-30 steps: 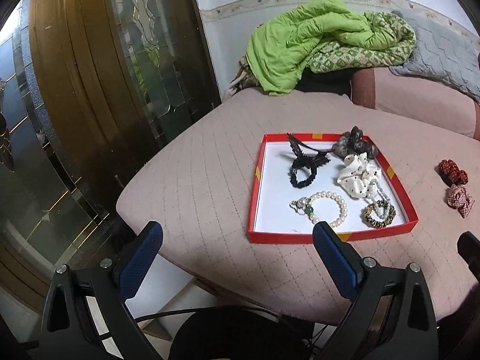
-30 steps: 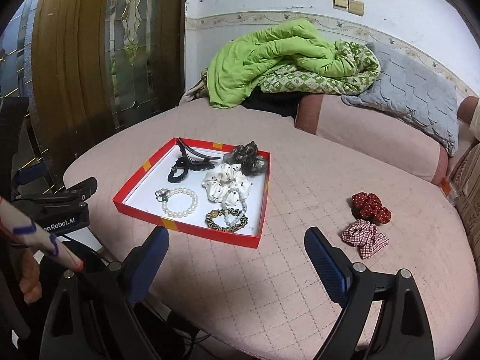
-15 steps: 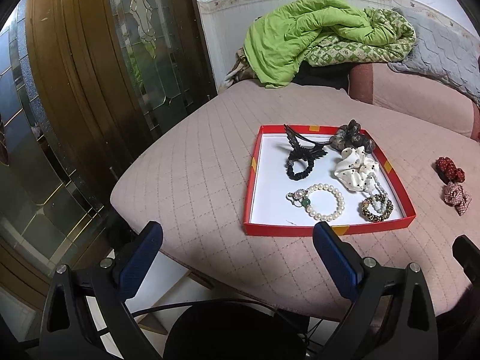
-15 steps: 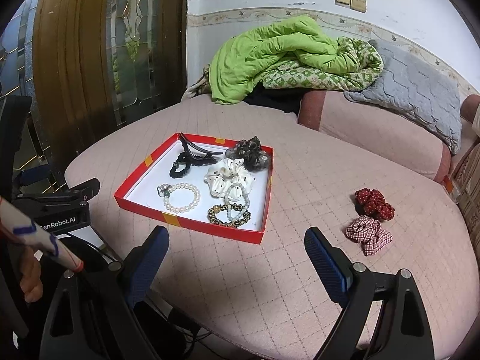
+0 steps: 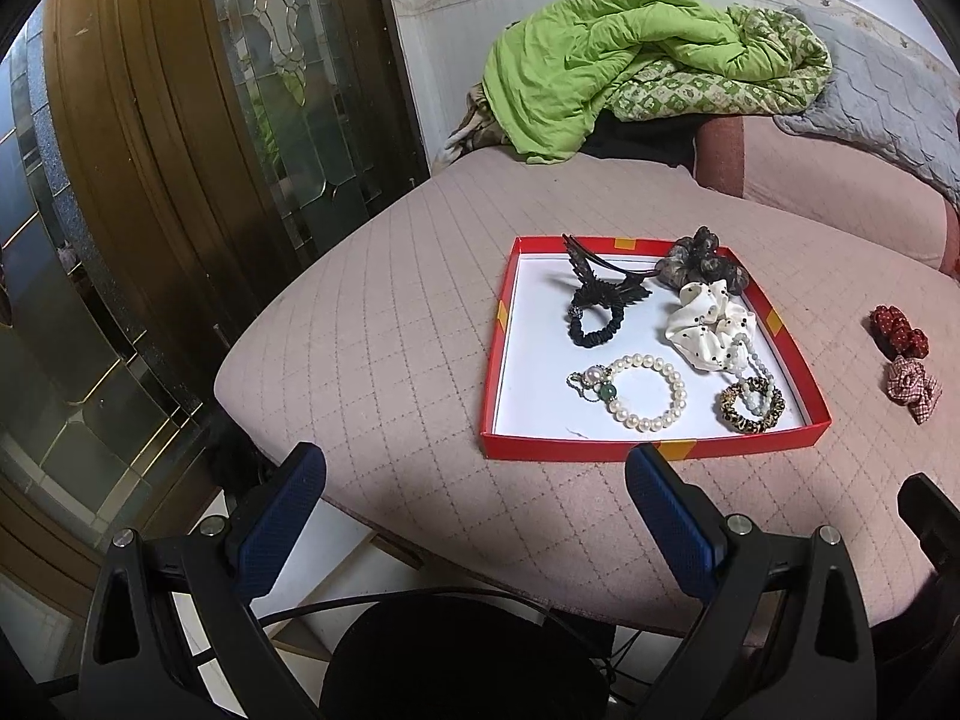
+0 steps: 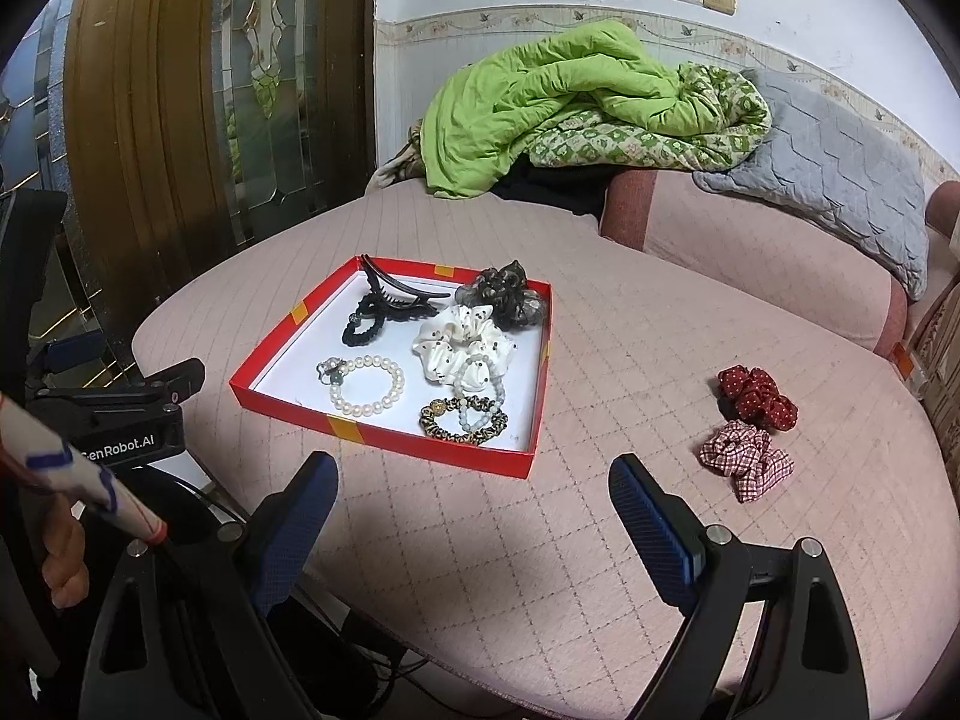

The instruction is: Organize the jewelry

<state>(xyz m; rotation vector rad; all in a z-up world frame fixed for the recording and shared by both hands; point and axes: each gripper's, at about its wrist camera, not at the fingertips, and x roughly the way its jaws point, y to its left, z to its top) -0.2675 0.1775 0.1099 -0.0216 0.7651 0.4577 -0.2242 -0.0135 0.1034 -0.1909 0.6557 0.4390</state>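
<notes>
While both grippers hung short of the bed's near edge, neither held anything: left gripper [image 5: 474,516] jaws wide apart, empty; right gripper [image 6: 474,516] same, wide apart, empty.

One red tray [image 6: 384,435] sat mid-frame on the pink quilted bed [image 6: 600,540]. Count inside the tray: seven pieces.
- 1 black claw clip [image 6: 399,295], upper left of the tray, long axis running left-right along the far wall, teeth down.
- 1 black hair tie [image 6: 363,330], just below the clip, touching it.
- 1 dark floral scrunchie [image 6: 507,297], far right corner.
- 1 white dotted scrunchie [image 6: 459,343], right of centre, touching the dark one.
- 1 pearl bracelet [image 6: 366,385], lying flat, lower left, clasp charm at its left side.
- 1 pale bead bracelet [image 6: 477,387], overlapping the white scrunchie and the leopard tie.
- 1 leopard-print tie [image 6: 463,425], flat, near right corner.

Outside the tray, right of frame, well apart from it: 2 scrunchies, one red dotted [image 6: 757,397] and one red check [image 6: 744,459], just beside each other, red one farther back.

In the left wrist view the tray [image 5: 654,450] sat right of centre, near wall facing the camera; the two loose scrunchies sat at the right edge.

Green quilt [image 6: 540,102] and grey blanket [image 6: 840,168] were piled at the top; one wood-and-glass door [image 6: 180,120] filled the upper left.
</notes>
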